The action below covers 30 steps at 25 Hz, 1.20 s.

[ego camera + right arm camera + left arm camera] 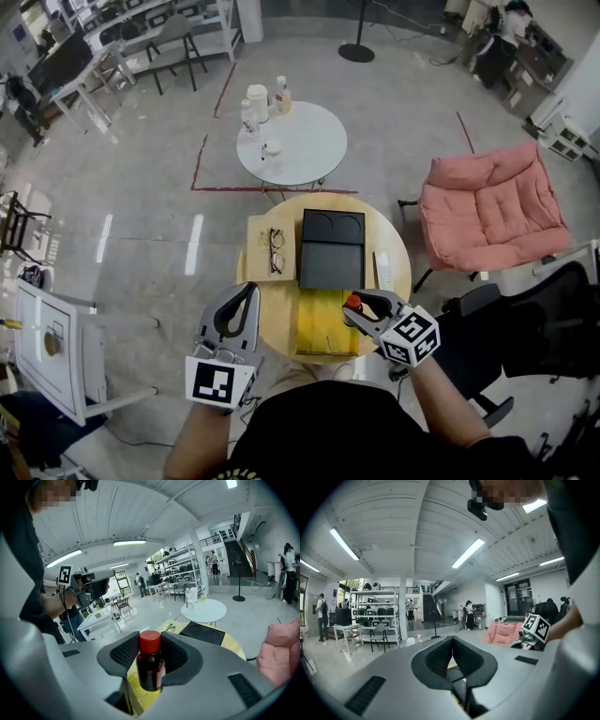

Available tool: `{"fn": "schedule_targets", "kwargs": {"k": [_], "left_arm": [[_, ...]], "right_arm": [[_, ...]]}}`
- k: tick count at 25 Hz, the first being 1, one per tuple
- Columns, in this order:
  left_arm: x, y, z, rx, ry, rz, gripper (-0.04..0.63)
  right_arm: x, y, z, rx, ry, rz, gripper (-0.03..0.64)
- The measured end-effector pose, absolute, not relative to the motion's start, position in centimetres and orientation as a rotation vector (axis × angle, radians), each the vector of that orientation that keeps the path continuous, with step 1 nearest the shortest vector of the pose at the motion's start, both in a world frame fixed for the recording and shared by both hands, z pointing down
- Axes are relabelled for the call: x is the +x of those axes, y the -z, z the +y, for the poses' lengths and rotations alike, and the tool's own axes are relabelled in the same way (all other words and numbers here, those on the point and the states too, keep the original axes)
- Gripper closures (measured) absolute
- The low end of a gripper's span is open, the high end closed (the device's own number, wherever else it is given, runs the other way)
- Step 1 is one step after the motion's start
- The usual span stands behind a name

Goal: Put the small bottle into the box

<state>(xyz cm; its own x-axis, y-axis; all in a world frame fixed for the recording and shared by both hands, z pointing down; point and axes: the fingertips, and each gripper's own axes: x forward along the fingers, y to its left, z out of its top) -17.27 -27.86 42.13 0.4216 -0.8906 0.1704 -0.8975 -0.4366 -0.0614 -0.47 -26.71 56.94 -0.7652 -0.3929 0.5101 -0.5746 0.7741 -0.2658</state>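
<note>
Over the near edge of the round table [279,314], the right gripper [356,305] is pinching the small bottle [150,665] upright at its red cap [150,641], above a yellow sheet [323,328]. The left gripper [249,291] is hanging beside it, jaws pressed together on nothing. The black box [333,267] is lying just beyond, seemingly open, its far half showing two round recesses, both apparently vacant. Advised: carrying the bottle forward level and lowering it upright before releasing

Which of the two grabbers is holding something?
The right gripper: its fingers are shut on a small bottle with a red cap. The left gripper has its fingers pressed together with nothing between them.
</note>
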Motion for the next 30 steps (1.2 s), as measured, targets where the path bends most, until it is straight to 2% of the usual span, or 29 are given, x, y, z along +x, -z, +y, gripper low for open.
{"fn": "schedule_targets", "kwargs": {"k": [30], "left_arm": [[-18.1, -43.2, -26.5, 2.588, -0.323, -1.65, 0.578]], "right_arm": [[0.5, -70.8, -23.1, 0.586, -0.66, -2.23, 0.46]]}}
